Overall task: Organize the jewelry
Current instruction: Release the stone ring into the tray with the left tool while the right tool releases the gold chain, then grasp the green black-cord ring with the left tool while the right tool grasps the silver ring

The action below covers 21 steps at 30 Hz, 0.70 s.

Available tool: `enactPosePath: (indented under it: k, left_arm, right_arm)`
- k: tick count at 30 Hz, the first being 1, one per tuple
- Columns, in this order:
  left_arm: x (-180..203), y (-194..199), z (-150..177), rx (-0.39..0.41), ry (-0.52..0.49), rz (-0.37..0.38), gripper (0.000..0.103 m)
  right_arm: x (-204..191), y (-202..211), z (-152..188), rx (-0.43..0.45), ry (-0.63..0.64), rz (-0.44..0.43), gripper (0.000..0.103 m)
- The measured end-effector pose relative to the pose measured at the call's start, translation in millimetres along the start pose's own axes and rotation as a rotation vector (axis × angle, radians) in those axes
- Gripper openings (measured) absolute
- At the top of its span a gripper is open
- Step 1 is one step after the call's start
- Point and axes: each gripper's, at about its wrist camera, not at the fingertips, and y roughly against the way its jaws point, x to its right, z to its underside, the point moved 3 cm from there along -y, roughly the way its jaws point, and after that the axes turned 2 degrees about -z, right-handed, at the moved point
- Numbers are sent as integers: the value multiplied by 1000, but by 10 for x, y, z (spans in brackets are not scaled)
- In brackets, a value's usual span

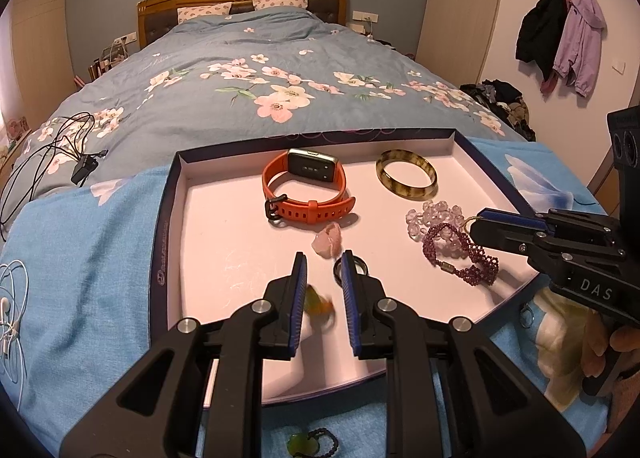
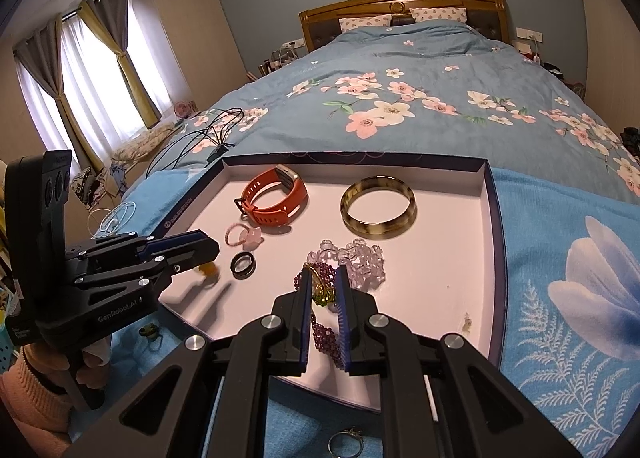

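A shallow pink-lined tray [image 1: 224, 217] [image 2: 452, 258] lies on a blue cloth on the bed. In it are an orange smartwatch [image 1: 308, 187] [image 2: 276, 197], a mottled bangle [image 1: 406, 175] [image 2: 378, 205], clear beads [image 1: 434, 217] [image 2: 362, 256], a purple bead bracelet [image 1: 460, 254] [image 2: 324, 334], a pink piece [image 1: 328, 244] [image 2: 248, 238] and a black ring [image 1: 362, 268] [image 2: 243, 264]. My left gripper [image 1: 324, 264] [image 2: 214, 254] is open over the tray; a blurred orange-green piece [image 1: 318, 304] [image 2: 208, 270] is between its fingers. My right gripper [image 2: 324, 278] [image 1: 474, 223] holds a gold-green piece [image 2: 322, 290] over the purple bracelet.
A green pendant on dark beads [image 1: 308, 444] and a silver ring [image 2: 346, 444] [image 1: 527, 316] lie on the cloth outside the tray's near edge. White earphones [image 1: 10, 306] and black cables [image 1: 60, 149] lie left. The floral duvet stretches beyond.
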Motion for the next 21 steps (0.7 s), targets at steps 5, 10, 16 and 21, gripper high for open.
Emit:
enactPosePath:
  k: [5, 10, 16, 21]
  left_arm:
    - [-10, 0, 20, 2, 1, -2, 23]
    - [-27, 115, 28, 31, 3, -1, 34]
    - [-80, 476, 15, 116, 0, 6, 49]
    - [-204, 825, 132, 167, -16, 18, 58]
  right_arm:
    - [24, 17, 3, 1, -12, 5, 11]
    - [28, 43, 0, 5, -18, 6, 13]
    - [26, 203, -1, 33, -28, 1, 29]
    - [-33, 469, 47, 63, -8, -13, 34]
